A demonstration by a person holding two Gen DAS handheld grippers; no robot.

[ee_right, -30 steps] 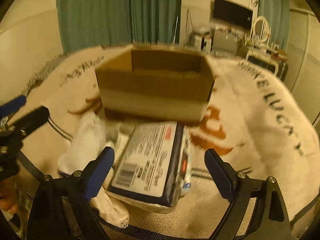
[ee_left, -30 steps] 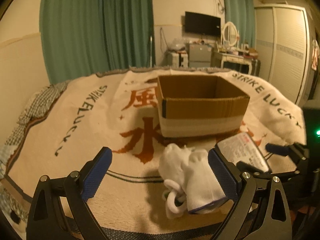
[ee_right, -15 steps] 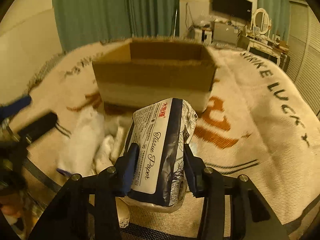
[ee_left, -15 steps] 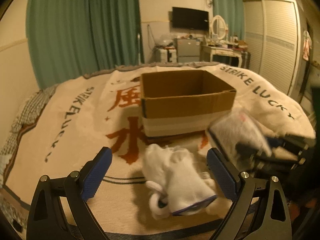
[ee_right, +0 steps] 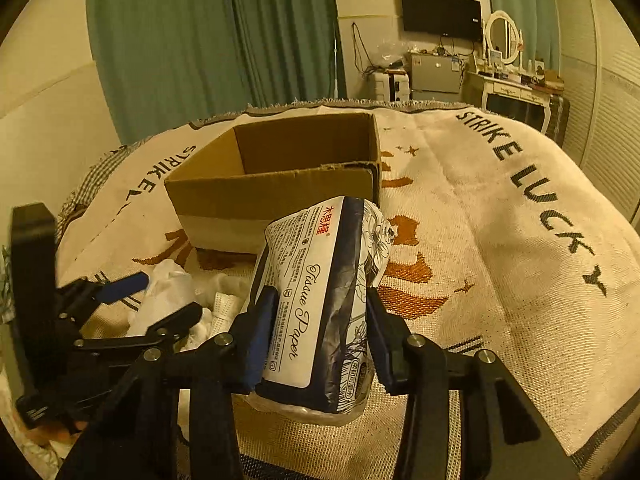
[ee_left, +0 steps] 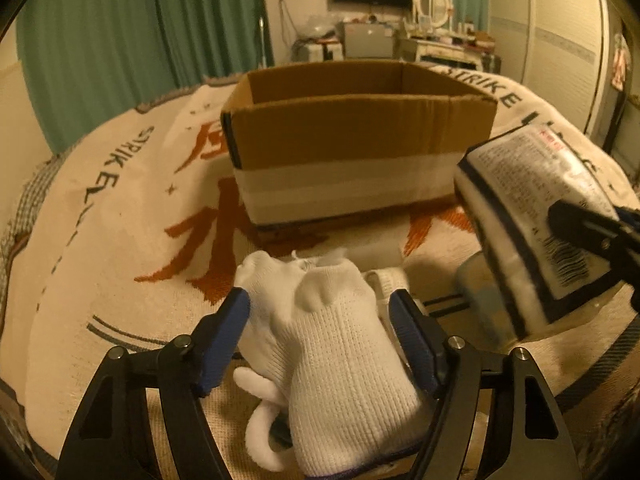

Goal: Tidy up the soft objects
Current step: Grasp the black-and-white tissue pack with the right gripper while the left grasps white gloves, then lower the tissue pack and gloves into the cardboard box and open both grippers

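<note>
My left gripper (ee_left: 320, 316) is shut on a bundle of white knit socks (ee_left: 332, 344) and holds it low over the bed. My right gripper (ee_right: 320, 312) is shut on a dark blue and white tissue paper pack (ee_right: 320, 288), lifted off the blanket and tilted. The pack also shows at the right of the left wrist view (ee_left: 536, 224). An open, empty-looking cardboard box (ee_left: 352, 136) stands just beyond both grippers on the cream blanket; it also shows in the right wrist view (ee_right: 276, 176). The left gripper (ee_right: 152, 300) with the socks shows at lower left there.
A cream woven blanket (ee_right: 500, 240) with "STRIKE LUCKY" lettering and orange characters covers the bed. More white cloth (ee_right: 228, 300) lies between the grippers. Green curtains (ee_right: 208, 40), a TV (ee_right: 440, 14) and a dresser (ee_right: 516, 88) stand far behind.
My right gripper closed on the tissue pack and lifted it off the blanket. My left gripper closed on the white socks and moved nearer the box.
</note>
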